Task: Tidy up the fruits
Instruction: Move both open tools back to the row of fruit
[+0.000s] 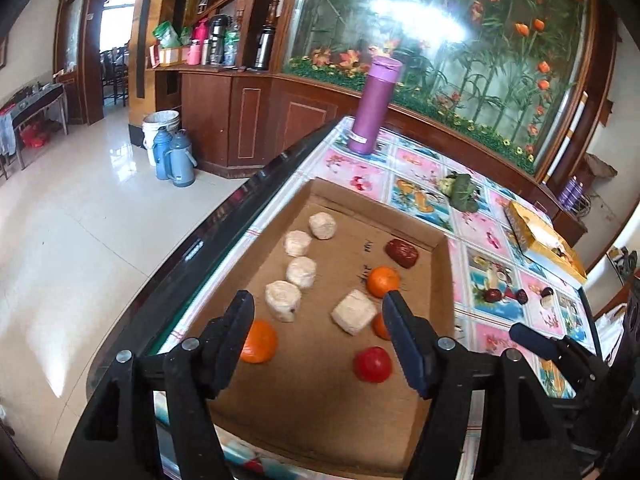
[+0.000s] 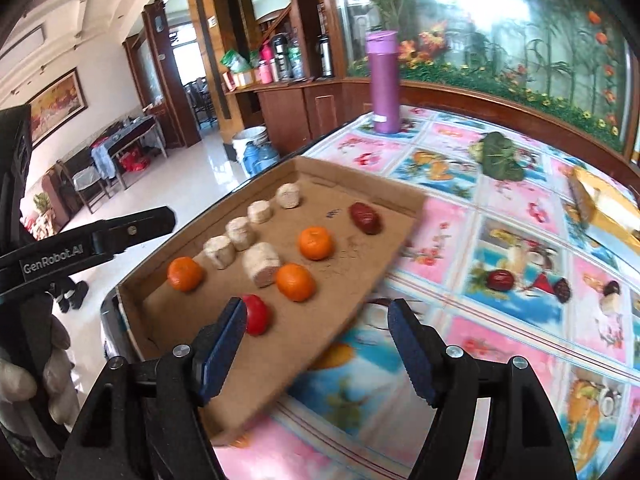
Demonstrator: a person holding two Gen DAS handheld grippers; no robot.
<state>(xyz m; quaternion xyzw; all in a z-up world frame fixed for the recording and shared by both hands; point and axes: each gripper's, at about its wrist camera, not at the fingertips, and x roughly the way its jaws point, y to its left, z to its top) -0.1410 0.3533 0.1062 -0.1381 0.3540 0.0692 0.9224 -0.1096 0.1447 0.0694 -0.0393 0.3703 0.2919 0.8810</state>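
Left tool (image 2: 170,216) reads "GenRobot.AI" (jaws apart, empty); right tool (image 2: 316,316) likewise apart.

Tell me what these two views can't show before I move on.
- Third orange, left wrist view: mostly behind the left gripper's finger.
- Cardboard tray near corner, right wrist view: covered by the right gripper.
- Loose pieces on the tablecloth: blurred, unidentifiable.

Your right tool (image 2: 316,312) hangs with jaws apart, nothing between them; the cardboard tray (image 2: 360,196) at ten o'clock holds three oranges (image 2: 315,243).
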